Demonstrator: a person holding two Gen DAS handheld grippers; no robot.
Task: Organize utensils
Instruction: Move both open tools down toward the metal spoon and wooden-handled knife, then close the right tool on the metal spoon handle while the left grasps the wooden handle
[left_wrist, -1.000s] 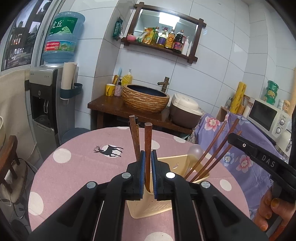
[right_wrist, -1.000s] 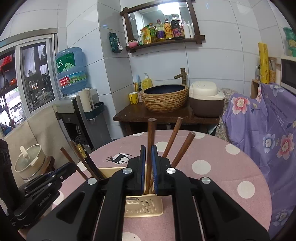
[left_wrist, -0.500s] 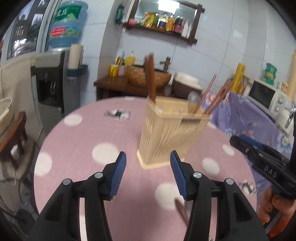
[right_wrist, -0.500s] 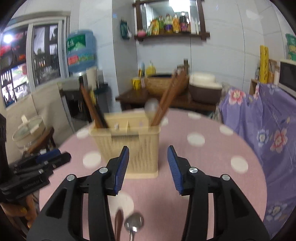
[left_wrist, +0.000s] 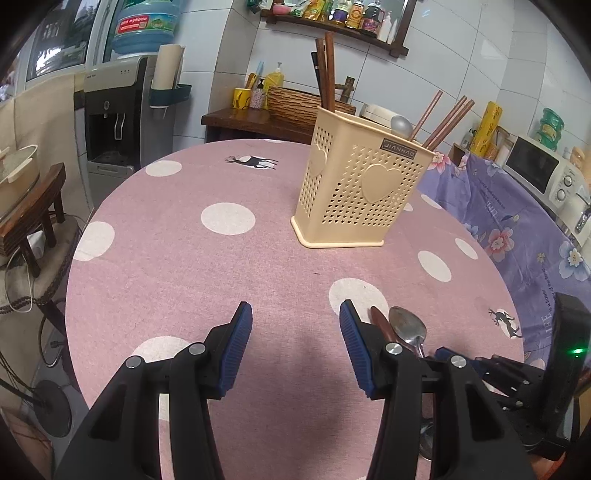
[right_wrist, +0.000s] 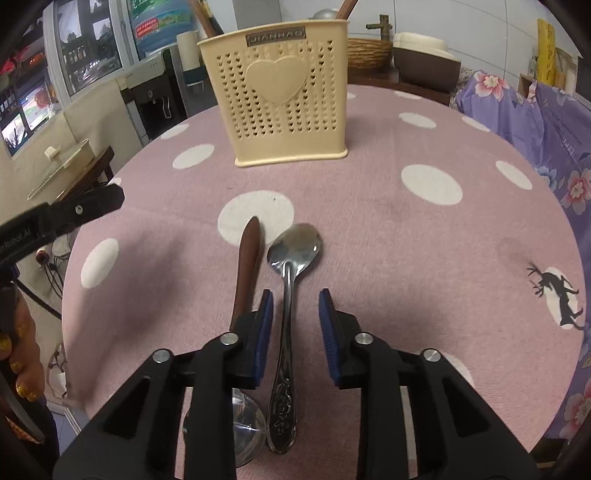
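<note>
**Metal spoon lies between the closing right jaws**

While the right gripper (right_wrist: 295, 325) hangs low over the table, its blue pads are closing in on either side of a metal spoon (right_wrist: 291, 295) without yet touching it. The spoon is shiny steel, bowl pointing far toward the holder, with an embossed pattern on the near end of its handle. Just to its left lies a dark brown wooden utensil (right_wrist: 247, 266), roughly parallel to it, and a second metal spoon bowl (right_wrist: 243, 432) shows under the left finger. The left gripper (left_wrist: 295, 343) is released, jaws apart over bare cloth with nothing between them.

The beige perforated utensil holder (left_wrist: 354, 192), marked with hearts, stands upright farther back on the table, holding wooden chopsticks (left_wrist: 443, 118) and a spoon. The round table (left_wrist: 177, 266) wears a pink cloth with white dots and small deer prints. Behind it are white wall tiles, a water dispenser (left_wrist: 118, 110) at far left, a woven basin (left_wrist: 291, 107) on a wooden counter, and a microwave (left_wrist: 543, 173) at right.
</note>
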